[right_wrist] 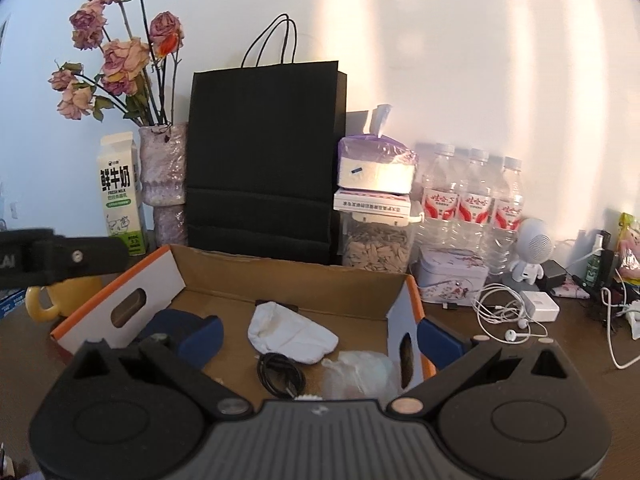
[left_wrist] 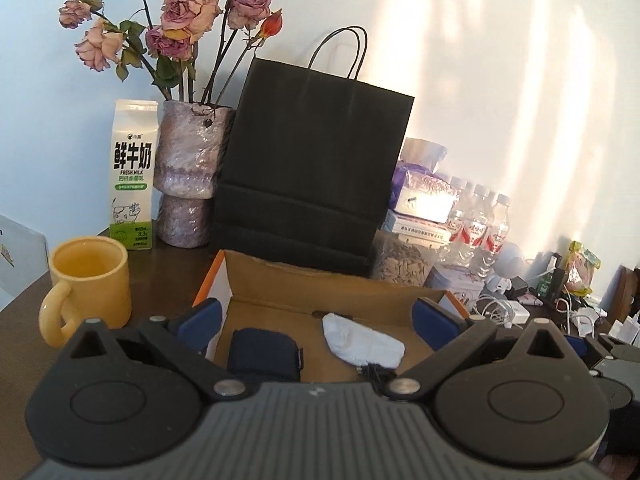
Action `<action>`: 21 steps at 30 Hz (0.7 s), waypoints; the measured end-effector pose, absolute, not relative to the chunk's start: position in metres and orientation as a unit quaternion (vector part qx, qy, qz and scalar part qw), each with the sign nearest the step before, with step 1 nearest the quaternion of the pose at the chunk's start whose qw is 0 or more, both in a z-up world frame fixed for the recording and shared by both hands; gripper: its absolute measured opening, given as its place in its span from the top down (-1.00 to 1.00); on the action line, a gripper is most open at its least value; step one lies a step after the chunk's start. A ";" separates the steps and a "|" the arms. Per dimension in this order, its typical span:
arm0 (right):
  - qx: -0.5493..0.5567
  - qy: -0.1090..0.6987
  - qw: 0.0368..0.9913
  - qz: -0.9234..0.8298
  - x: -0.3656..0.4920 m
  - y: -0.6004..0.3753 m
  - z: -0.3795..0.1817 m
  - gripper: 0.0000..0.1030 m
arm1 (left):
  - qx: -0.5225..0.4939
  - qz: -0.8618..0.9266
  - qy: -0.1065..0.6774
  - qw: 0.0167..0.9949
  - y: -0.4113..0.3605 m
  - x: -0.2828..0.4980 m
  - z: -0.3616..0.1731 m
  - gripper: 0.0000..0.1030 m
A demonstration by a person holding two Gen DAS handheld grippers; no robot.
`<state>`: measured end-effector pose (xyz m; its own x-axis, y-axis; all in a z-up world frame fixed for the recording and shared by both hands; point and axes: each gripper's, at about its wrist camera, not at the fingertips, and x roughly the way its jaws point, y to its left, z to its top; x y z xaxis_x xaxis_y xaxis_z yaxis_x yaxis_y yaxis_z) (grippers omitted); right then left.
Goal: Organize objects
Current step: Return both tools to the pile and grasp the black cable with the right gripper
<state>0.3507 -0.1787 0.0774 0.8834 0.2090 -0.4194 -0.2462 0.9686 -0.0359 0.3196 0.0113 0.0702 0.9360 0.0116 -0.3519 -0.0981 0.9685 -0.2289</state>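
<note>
Cardboard box [right_wrist: 288, 280] sits open in front of the black bag [right_wrist: 264, 152], holding a white cloth [right_wrist: 290, 334].
Left gripper [left_wrist: 320, 320] and right gripper [right_wrist: 318, 334] both gape empty; only the right view shows the black cable [right_wrist: 280, 376] and earphones [right_wrist: 508, 320] beside the box.

- An open cardboard box [right_wrist: 288, 280] is set on the worktop [right_wrist: 560, 344], near the front.
- Inside the box, a cloth bundle [right_wrist: 290, 334] is placed mid-floor, with a coiled cable [right_wrist: 280, 376] before it and a pouch [left_wrist: 264, 354] to its left.
- A paper bag [right_wrist: 264, 152] is stood behind the box.
- Left of the bag, a vase [left_wrist: 188, 172] and then a milk carton [left_wrist: 132, 176] are found; a mug [left_wrist: 90, 280] is set before the carton.
- Right of the bag, bottles [right_wrist: 472, 200] are lined up by the wall, with earphones [right_wrist: 508, 320] laid before them.
</note>
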 end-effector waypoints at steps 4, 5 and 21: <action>-0.041 0.212 0.969 0.118 0.337 -0.185 0.077 -1.00 | -0.123 0.027 0.179 0.976 0.011 0.305 0.069 -1.00; -0.040 0.212 0.969 0.119 0.333 -0.187 0.077 -1.00 | -0.123 0.027 0.179 0.976 0.011 0.301 0.069 -1.00; -0.041 0.232 0.966 0.110 0.255 -0.231 0.065 -1.00 | -0.121 0.043 0.199 0.971 0.023 0.235 0.062 -1.00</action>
